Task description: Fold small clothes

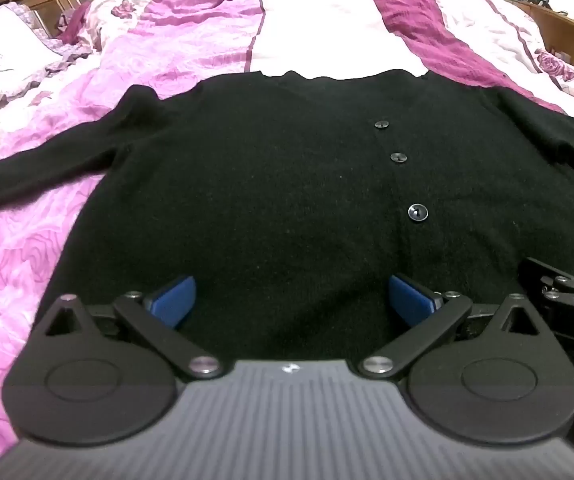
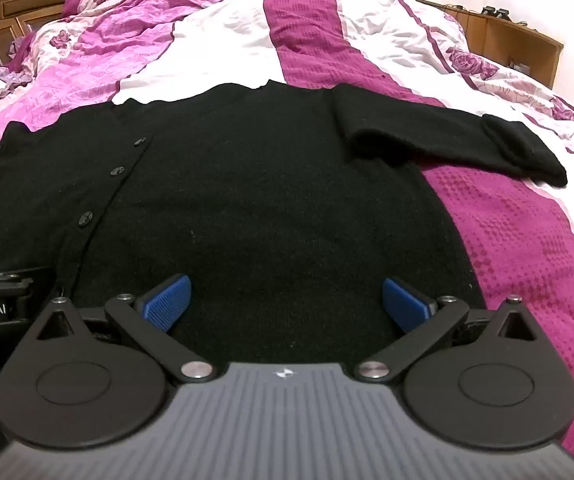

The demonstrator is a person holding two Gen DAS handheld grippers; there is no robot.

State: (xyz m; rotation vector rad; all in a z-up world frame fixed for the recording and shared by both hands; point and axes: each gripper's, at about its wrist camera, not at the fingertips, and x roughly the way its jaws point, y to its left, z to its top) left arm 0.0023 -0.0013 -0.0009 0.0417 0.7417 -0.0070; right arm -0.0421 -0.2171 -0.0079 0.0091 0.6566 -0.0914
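soft, even indoor light, faint shadows; fisheye bends the edges; the black cardigan (image 1: pixel 287 200) swallows detail, slight blur throughout.

A black cardigan (image 1: pixel 287 184) with buttons (image 1: pixel 417 213) lies flat, front up, sleeves spread out, its bottom edge just ahead of each claw.

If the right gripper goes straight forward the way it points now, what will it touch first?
Most likely the black cardigan. The right gripper has its jaws open over the hem area, and the knit fills the line ahead. Depth is unclear, so it may skim the fabric before pressing into it.
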